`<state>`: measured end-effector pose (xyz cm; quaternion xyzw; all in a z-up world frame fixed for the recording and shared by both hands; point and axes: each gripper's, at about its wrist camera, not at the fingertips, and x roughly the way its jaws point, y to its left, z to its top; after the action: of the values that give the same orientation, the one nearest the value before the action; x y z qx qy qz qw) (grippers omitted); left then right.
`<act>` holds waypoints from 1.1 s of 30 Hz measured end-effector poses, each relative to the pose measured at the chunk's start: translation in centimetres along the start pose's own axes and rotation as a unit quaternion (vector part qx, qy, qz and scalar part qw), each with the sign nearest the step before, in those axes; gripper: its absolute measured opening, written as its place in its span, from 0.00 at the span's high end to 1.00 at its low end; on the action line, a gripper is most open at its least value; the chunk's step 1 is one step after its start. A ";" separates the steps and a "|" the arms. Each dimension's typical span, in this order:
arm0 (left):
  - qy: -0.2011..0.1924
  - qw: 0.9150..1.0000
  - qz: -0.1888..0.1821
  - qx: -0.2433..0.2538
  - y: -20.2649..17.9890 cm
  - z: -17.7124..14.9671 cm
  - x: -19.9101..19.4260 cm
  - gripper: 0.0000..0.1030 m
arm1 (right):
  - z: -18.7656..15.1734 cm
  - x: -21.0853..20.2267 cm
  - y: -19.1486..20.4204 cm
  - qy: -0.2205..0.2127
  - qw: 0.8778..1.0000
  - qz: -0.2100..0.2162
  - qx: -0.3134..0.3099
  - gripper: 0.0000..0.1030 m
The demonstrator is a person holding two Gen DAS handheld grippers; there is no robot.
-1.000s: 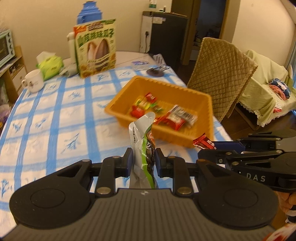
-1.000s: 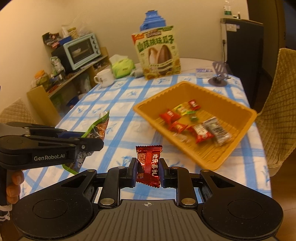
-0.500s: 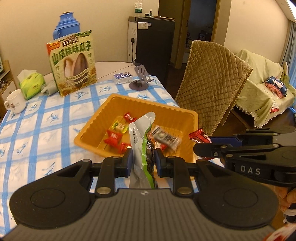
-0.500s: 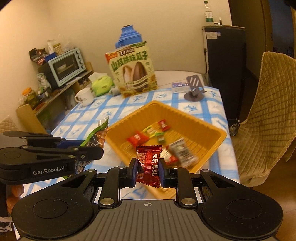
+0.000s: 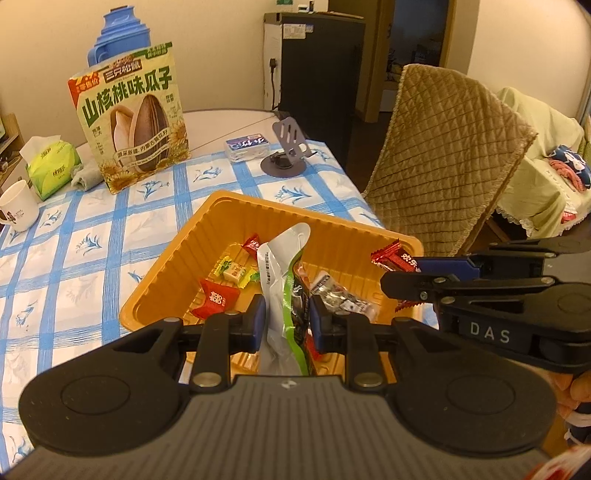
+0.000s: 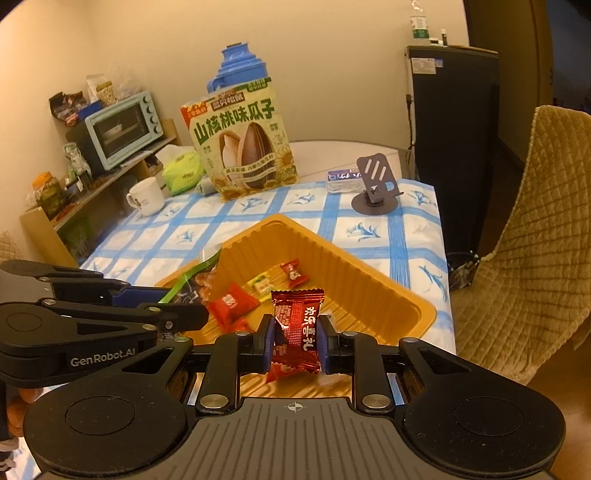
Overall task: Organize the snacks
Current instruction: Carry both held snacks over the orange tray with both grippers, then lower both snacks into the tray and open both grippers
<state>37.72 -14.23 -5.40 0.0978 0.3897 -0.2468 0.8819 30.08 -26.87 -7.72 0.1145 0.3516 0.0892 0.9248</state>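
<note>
An orange tray (image 5: pixel 207 236) (image 6: pixel 354 266) holds several wrapped candies on the blue checked tablecloth. My left gripper (image 5: pixel 284 317) is shut on a silver and green snack pouch (image 5: pixel 284 280) and holds it upright over the tray's near edge. The left gripper also shows in the right wrist view (image 6: pixel 184 314). My right gripper (image 6: pixel 295 336) is shut on a dark red candy packet (image 6: pixel 297 325), just above the tray's near side. In the left wrist view the right gripper (image 5: pixel 399 277) sits at the right with that packet (image 5: pixel 395 258).
A big sunflower seed bag (image 5: pixel 133 114) stands at the table's back, with a blue jug (image 5: pixel 114 33) behind it, a tissue pack (image 5: pixel 51 166), a white mug (image 5: pixel 16 206) and a phone stand (image 5: pixel 288 151). A quilted chair (image 5: pixel 443 147) stands to the right.
Both grippers have moved forward and to the right with their snacks, from beside the tray to over its near edge. Both stay shut.
</note>
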 end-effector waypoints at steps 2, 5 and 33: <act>0.005 1.000 0.004 -0.004 0.1 0.2 0.8 0.78 | 0.2 0.9 -0.6 0.004 1.000 0.000 -0.005 0.77; 0.012 1.000 0.009 -0.010 0.2 0.5 1.9 0.78 | 0.6 2.1 -1.5 0.009 1.000 0.000 -0.010 0.77; 0.032 0.998 0.033 -0.041 0.8 1.4 5.9 0.78 | 0.8 8.0 -4.9 0.019 0.996 0.012 -0.086 0.76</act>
<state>42.39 -16.15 -8.83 0.0817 0.4238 -0.1983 0.8800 36.97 -29.72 -13.53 0.0372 0.3590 0.1328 0.9231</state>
